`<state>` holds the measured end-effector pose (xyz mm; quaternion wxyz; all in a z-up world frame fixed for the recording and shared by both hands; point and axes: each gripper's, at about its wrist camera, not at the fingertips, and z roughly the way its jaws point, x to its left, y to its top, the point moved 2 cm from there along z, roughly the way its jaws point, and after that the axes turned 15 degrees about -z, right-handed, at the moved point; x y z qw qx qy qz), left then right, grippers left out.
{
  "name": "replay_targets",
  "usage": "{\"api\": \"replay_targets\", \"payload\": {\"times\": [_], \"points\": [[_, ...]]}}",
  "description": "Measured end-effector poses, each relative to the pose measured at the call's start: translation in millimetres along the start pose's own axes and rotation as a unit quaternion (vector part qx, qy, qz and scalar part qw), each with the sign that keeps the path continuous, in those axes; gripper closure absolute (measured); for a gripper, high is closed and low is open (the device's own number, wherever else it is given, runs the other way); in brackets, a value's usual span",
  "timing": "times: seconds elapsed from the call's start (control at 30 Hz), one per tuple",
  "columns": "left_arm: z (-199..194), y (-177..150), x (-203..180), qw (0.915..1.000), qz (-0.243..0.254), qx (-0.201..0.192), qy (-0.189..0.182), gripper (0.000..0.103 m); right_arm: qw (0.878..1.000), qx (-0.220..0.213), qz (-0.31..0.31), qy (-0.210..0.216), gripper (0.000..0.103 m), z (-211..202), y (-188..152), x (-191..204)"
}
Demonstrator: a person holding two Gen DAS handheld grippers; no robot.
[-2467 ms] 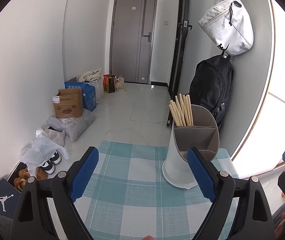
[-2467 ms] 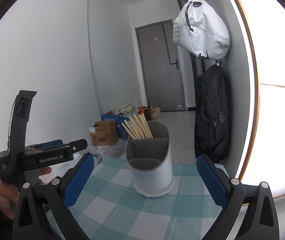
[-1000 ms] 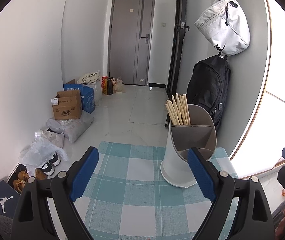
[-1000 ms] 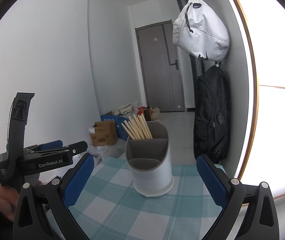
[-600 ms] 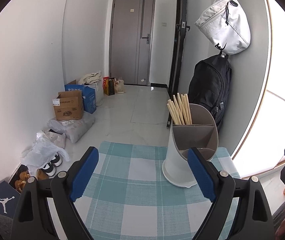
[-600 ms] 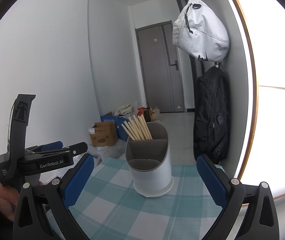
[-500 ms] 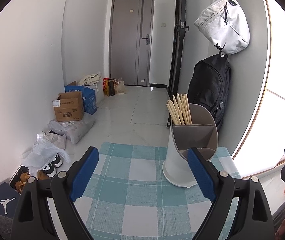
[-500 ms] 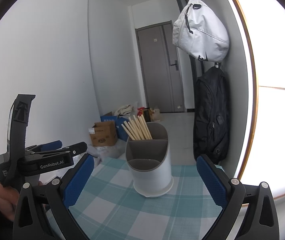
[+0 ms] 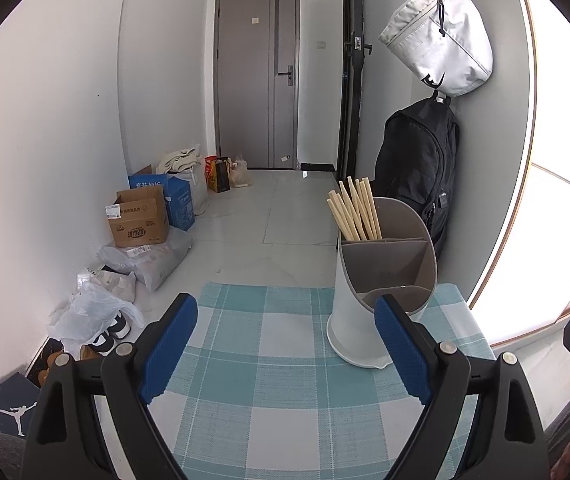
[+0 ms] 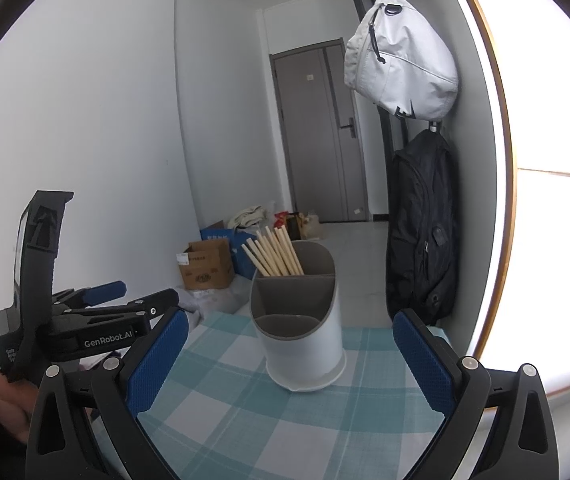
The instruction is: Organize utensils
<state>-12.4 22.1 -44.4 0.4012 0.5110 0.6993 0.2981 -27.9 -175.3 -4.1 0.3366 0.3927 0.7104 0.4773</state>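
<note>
Apparently near done: pale wooden chopsticks [image 9: 355,210] stand bundled in the back compartment of a white, grey-lined plastic utensil holder [image 10: 301,320] near the far right corner of the teal-checked surface [image 9: 285,380]. Left hand-held gripper [image 9: 285,354] and right hand-held gripper [image 10: 291,360] hover wide and empty; no loose utensils in view.

Utensil holder [image 9: 381,308] base behind jaws

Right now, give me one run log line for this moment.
left gripper: open, empty | right gripper: open, empty | chopsticks: in holder's back compartment | holder: upright on checked cloth
</note>
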Motion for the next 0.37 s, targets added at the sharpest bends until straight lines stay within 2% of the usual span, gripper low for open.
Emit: {"api": "replay_targets", "payload": {"times": [0.37], "points": [[13, -5, 4, 0.9996, -0.011, 0.025, -0.003, 0.016, 1.000, 0.015, -0.001, -0.003, 0.000, 6, -3, 1]]}}
